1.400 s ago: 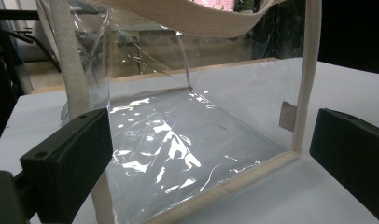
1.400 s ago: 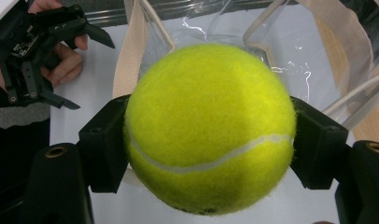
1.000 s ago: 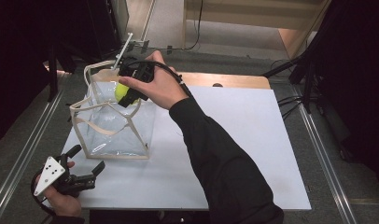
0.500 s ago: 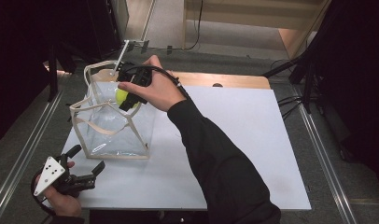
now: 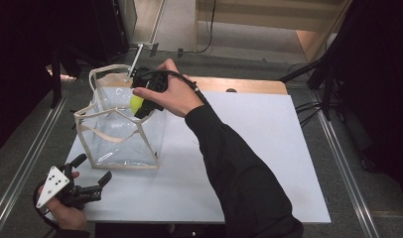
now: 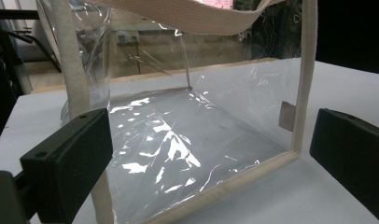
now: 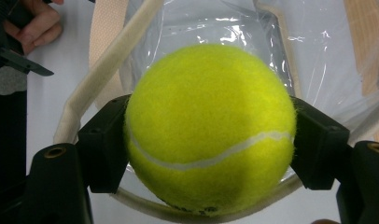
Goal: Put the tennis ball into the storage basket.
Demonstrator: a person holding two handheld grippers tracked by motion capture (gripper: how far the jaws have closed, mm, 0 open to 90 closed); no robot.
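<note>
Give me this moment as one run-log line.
right gripper: shut on tennis ball, over clear bag mouth | left gripper: open, near bag's front corner | ball: not yet in bag | table: white

**Ball held over the open bag, seen from above**

A clear plastic bag (image 5: 121,136) with cream fabric trim and looped handles stands upright on the white table (image 5: 249,148), near its left edge. The right hand (image 5: 172,94) reaches in from the lower right, its dark sleeve crossing the table. The right gripper (image 5: 142,105) is clamped on a yellow-green ball (image 5: 136,103) above the bag's open mouth. The left gripper (image 5: 93,171), jaws apart, rests at the table's near left corner, just in front of the bag.
</note>
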